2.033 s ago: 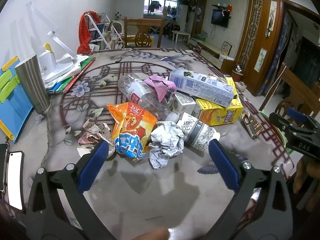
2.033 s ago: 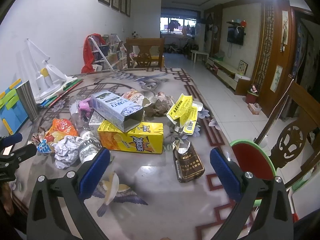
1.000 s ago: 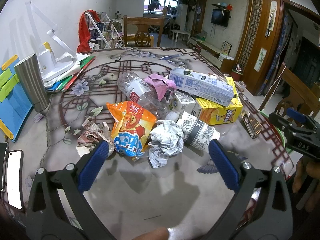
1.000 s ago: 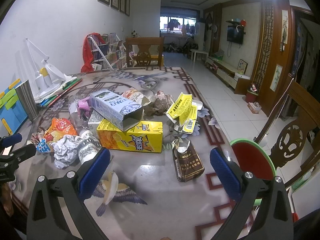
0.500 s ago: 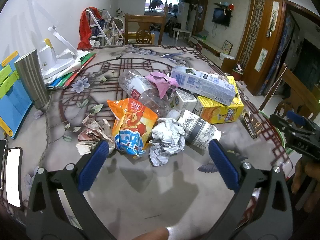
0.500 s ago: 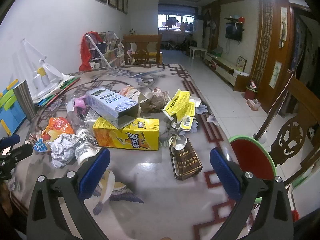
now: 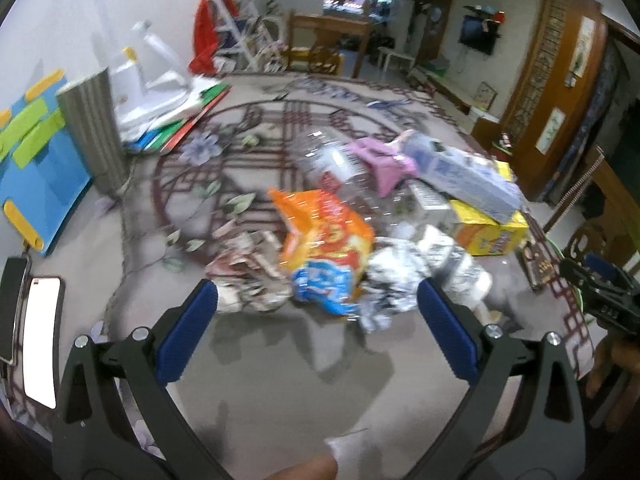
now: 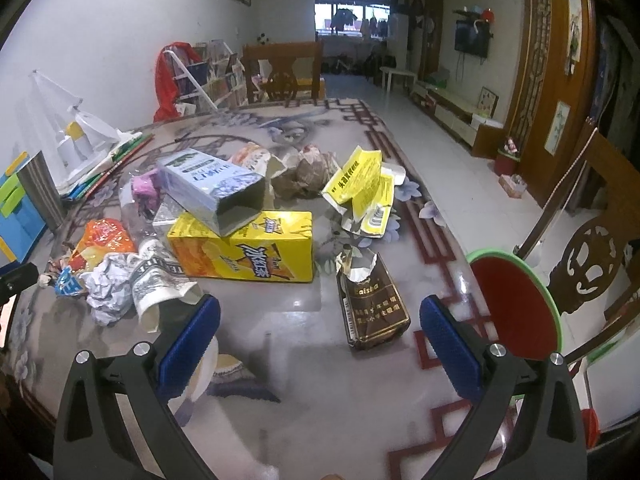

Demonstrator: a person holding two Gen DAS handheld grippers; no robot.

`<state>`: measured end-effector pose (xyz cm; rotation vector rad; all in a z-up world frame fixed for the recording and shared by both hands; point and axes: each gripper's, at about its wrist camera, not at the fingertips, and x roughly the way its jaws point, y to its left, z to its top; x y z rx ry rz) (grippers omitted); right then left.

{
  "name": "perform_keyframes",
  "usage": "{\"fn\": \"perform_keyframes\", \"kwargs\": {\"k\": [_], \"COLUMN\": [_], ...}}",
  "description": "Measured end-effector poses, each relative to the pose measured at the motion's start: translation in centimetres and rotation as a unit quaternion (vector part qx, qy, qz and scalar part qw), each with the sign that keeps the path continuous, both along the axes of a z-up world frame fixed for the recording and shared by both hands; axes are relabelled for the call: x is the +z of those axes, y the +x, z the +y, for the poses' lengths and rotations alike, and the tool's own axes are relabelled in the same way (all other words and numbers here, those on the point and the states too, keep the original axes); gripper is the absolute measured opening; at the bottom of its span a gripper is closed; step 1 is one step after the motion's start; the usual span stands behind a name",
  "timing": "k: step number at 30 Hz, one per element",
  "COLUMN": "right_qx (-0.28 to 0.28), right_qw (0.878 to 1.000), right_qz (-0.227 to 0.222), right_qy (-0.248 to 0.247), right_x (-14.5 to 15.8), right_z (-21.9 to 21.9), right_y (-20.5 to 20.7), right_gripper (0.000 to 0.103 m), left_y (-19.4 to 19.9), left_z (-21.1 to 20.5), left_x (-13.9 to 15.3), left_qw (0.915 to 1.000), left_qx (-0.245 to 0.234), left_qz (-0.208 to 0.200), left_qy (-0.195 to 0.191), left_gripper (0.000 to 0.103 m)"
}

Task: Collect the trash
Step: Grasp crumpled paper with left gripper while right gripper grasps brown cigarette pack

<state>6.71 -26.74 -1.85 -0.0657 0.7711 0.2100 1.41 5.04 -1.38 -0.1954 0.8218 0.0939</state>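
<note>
A heap of trash lies on the patterned table (image 7: pixel 280 368). My left gripper (image 7: pixel 318 328) is open and empty, just short of an orange snack bag (image 7: pixel 326 248), a crumpled white paper ball (image 7: pixel 390 280) and crumpled wrappers (image 7: pixel 248 268). Behind them lie a clear plastic bottle (image 7: pixel 332 168) and a pink wrapper (image 7: pixel 380 160). My right gripper (image 8: pixel 320 336) is open and empty, near a torn brown packet (image 8: pixel 372 304). Ahead of it are a yellow box (image 8: pixel 244 252), a blue-white carton (image 8: pixel 212 188), a paper cup (image 8: pixel 156 284) and yellow leaflets (image 8: pixel 360 184).
A metal cup (image 7: pixel 92 128), a blue folder (image 7: pixel 36 168) and a white lamp base (image 7: pixel 148 80) stand at the table's left. A phone (image 7: pixel 38 344) lies at the left edge. A red-and-green bin (image 8: pixel 516 304) and a wooden chair (image 8: pixel 592 248) stand right of the table.
The left gripper has moved forward and swung left toward the snack bag, blurring its view. The right gripper has moved slightly forward toward the brown packet. Both stay open.
</note>
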Motion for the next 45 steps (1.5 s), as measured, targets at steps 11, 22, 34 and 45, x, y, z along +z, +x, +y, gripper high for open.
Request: {"fn": "perform_keyframes", "kwargs": {"k": [11, 22, 34, 45], "right_qx": [0.012, -0.012, 0.014, 0.023], "right_qw": [0.999, 0.994, 0.991, 0.992], "right_qz": [0.048, 0.108, 0.128, 0.122], "right_qy": [-0.02, -0.009, -0.017, -0.018], "right_x": [-1.4, -4.1, -6.5, -6.7], "right_z": [-0.8, -3.7, -2.6, -1.8], "right_y": [3.5, 6.7, 8.4, 8.5], "right_gripper": [0.096, 0.096, 0.079, 0.075], "left_y": [3.2, 5.7, 6.0, 6.0], "left_z": [3.7, 5.0, 7.5, 7.5], "left_x": [-1.2, -3.7, -4.6, -6.7], "left_qw": [0.9974, 0.9923, 0.9886, 0.9832], "left_qx": [0.027, 0.065, 0.098, 0.093], "left_qz": [0.052, 0.093, 0.078, 0.109], "left_qy": [-0.042, -0.05, -0.083, -0.113], "left_gripper": [0.098, 0.098, 0.097, 0.072]}}
